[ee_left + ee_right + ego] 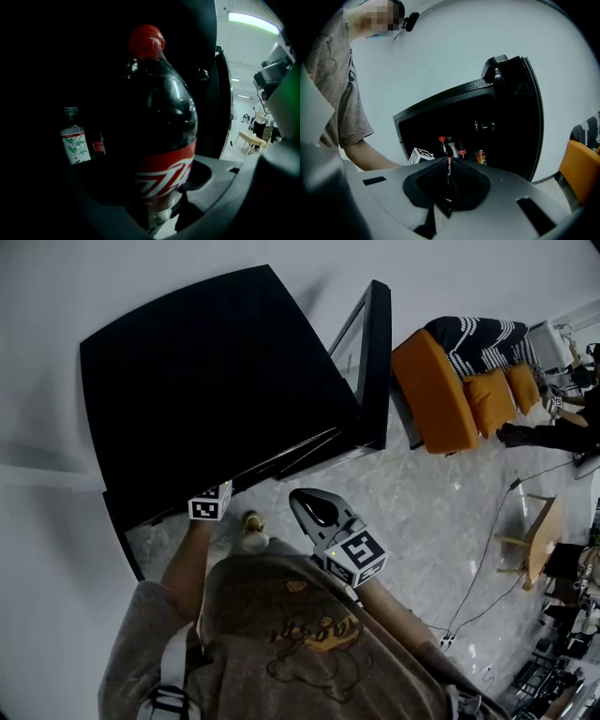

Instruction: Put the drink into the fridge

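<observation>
Left claw (157, 192): closed on the lower body of the cola bottle (159, 117), one jaw on each side of the red label. The bottle is upright, red cap on top.

Location of bottle: inside the dark interior of the black fridge (206, 362). In the right gripper view it shows in the fridge opening, just right of the left claw's marker cube (421, 154). I cannot tell whether its base rests on a shelf.

Other contents:
- a small bottle with a white and green label (75, 143) stands farther in, left of the cola bottle
- a can (481, 157) stands to the right

Fridge door (370, 352): swung open on the right side.

Right claw (449, 161): jaws together, nothing between them. It is held outside the fridge, near the person's body and right of the left arm.

Surroundings: pale marbled floor (441, 521); an orange sofa (441, 390) stands to the far right.
</observation>
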`<state>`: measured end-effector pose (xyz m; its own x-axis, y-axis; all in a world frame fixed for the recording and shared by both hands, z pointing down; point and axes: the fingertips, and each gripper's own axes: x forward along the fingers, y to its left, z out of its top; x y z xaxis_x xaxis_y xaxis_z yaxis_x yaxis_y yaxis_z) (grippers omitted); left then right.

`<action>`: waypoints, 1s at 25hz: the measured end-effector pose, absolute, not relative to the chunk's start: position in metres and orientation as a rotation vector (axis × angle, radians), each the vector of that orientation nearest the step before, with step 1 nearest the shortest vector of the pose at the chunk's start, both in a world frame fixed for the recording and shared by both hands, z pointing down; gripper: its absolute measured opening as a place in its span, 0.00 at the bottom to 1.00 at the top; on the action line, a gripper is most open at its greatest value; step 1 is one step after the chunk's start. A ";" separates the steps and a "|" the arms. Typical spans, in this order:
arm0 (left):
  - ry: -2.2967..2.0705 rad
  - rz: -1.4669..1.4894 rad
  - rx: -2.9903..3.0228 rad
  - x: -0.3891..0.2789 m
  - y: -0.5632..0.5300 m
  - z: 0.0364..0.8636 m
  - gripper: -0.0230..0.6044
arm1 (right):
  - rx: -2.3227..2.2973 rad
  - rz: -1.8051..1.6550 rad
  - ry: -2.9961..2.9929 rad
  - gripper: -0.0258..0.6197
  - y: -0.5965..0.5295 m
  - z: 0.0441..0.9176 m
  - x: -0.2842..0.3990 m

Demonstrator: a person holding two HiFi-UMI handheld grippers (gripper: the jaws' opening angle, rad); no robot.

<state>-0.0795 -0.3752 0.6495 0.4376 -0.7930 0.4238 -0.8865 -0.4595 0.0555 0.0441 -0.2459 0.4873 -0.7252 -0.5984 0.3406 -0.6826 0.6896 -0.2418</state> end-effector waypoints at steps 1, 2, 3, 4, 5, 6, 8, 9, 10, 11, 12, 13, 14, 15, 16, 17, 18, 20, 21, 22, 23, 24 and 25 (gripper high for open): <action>-1.458 0.491 2.418 -0.080 -0.377 0.650 0.54 | 1.028 0.521 -2.665 0.08 -0.246 0.488 0.044; -1.465 0.484 2.415 -0.081 -0.379 0.649 0.54 | 1.029 0.522 -2.663 0.08 -0.246 0.488 0.045; -1.473 0.480 2.418 -0.081 -0.381 0.647 0.54 | 1.031 0.524 -2.661 0.08 -0.245 0.488 0.046; -1.482 0.478 2.425 -0.081 -0.382 0.646 0.54 | 1.032 0.527 -2.659 0.08 -0.245 0.488 0.047; -1.487 0.475 2.430 -0.081 -0.384 0.647 0.54 | 1.033 0.528 -2.657 0.08 -0.244 0.489 0.048; -1.487 0.470 2.434 -0.080 -0.384 0.648 0.54 | 1.034 0.528 -2.655 0.08 -0.244 0.489 0.049; -1.484 0.465 2.433 -0.079 -0.385 0.650 0.54 | 1.035 0.528 -2.652 0.08 -0.243 0.489 0.050; -1.486 0.468 2.432 -0.079 -0.386 0.650 0.54 | 1.034 0.529 -2.651 0.08 -0.243 0.490 0.050; -1.489 0.473 2.431 -0.080 -0.386 0.651 0.54 | 1.034 0.530 -2.651 0.08 -0.243 0.490 0.049; -1.491 0.479 2.431 -0.080 -0.387 0.652 0.54 | 1.033 0.532 -2.651 0.08 -0.242 0.490 0.049; -1.492 0.483 2.432 -0.079 -0.387 0.653 0.54 | 1.031 0.533 -2.650 0.08 -0.242 0.491 0.049; -1.492 0.486 2.434 -0.079 -0.388 0.654 0.54 | 1.029 0.534 -2.650 0.08 -0.241 0.492 0.049; -1.492 0.487 2.435 -0.078 -0.388 0.654 0.54 | 1.027 0.535 -2.649 0.08 -0.240 0.493 0.049; -1.494 0.487 2.437 -0.078 -0.389 0.653 0.54 | 1.026 0.536 -2.647 0.08 -0.239 0.493 0.049; -1.496 0.486 2.438 -0.078 -0.390 0.653 0.54 | 1.025 0.537 -2.646 0.08 -0.239 0.494 0.050; -1.499 0.483 2.441 -0.077 -0.390 0.651 0.54 | 1.024 0.537 -2.646 0.08 -0.238 0.494 0.050; -1.503 0.480 2.443 -0.077 -0.391 0.650 0.54 | 1.024 0.537 -2.645 0.08 -0.237 0.493 0.050; -1.510 0.473 2.447 -0.076 -0.393 0.647 0.54 | 1.024 0.539 -2.643 0.08 -0.237 0.495 0.052; -1.514 0.470 2.450 -0.076 -0.394 0.645 0.54 | 1.024 0.541 -2.641 0.08 -0.237 0.496 0.052; -1.517 0.466 2.452 -0.075 -0.394 0.643 0.54 | 1.023 0.542 -2.640 0.08 -0.237 0.496 0.053; -1.521 0.463 2.455 -0.075 -0.395 0.642 0.54 | 1.022 0.544 -2.640 0.08 -0.236 0.496 0.053; -1.525 0.459 2.457 -0.075 -0.396 0.640 0.54 | 1.022 0.545 -2.641 0.08 -0.236 0.496 0.053; -1.529 0.456 2.458 -0.074 -0.397 0.639 0.54 | 1.021 0.547 -2.642 0.08 -0.236 0.495 0.053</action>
<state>-0.0742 -0.3966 0.6389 0.4138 -0.8329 0.3675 -0.8981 -0.4396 0.0150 0.0530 -0.2359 0.4954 -0.7207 -0.5894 0.3650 -0.6859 0.6828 -0.2516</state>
